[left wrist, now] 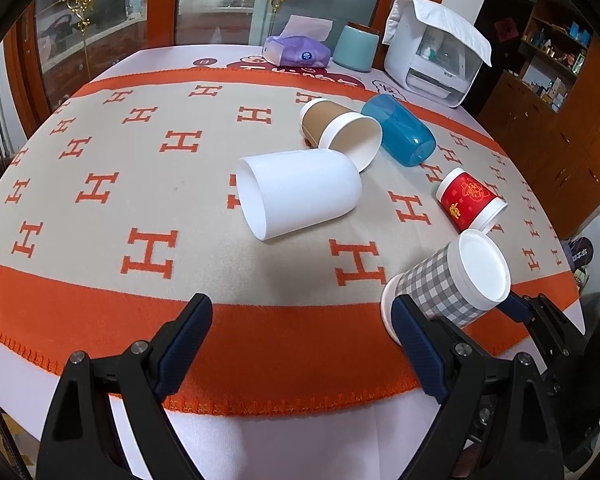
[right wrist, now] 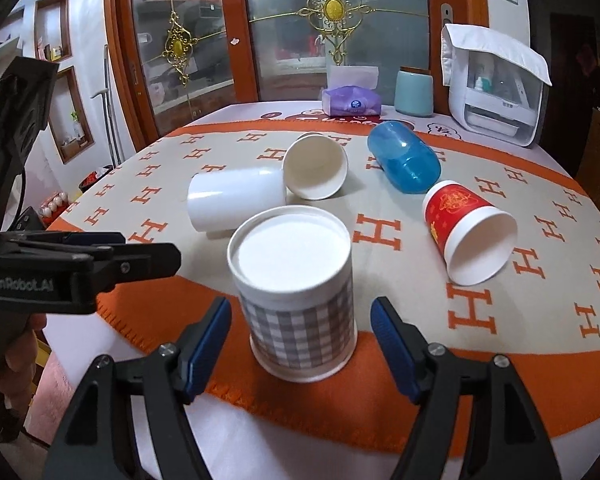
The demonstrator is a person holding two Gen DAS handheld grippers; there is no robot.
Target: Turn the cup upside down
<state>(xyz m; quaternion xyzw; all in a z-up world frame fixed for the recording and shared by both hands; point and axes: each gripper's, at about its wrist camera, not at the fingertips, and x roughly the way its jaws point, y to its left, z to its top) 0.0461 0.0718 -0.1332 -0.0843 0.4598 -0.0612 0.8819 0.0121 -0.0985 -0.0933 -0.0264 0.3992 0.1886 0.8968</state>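
The plaid cup [right wrist: 296, 296] stands upside down at lower centre of the right wrist view, long axis vertical, white base up, rim on the orange border of the blanket [right wrist: 520, 364] covering the counter [right wrist: 260, 452]. The right claw [right wrist: 300, 344] is spread wide, its blue pads on either side of the cup without touching. Only this view shows the open mouth of the red cup [right wrist: 466, 228]. In the left wrist view the plaid cup [left wrist: 448, 284] sits at lower right; the left claw [left wrist: 300, 348] gapes wide, holding nothing.
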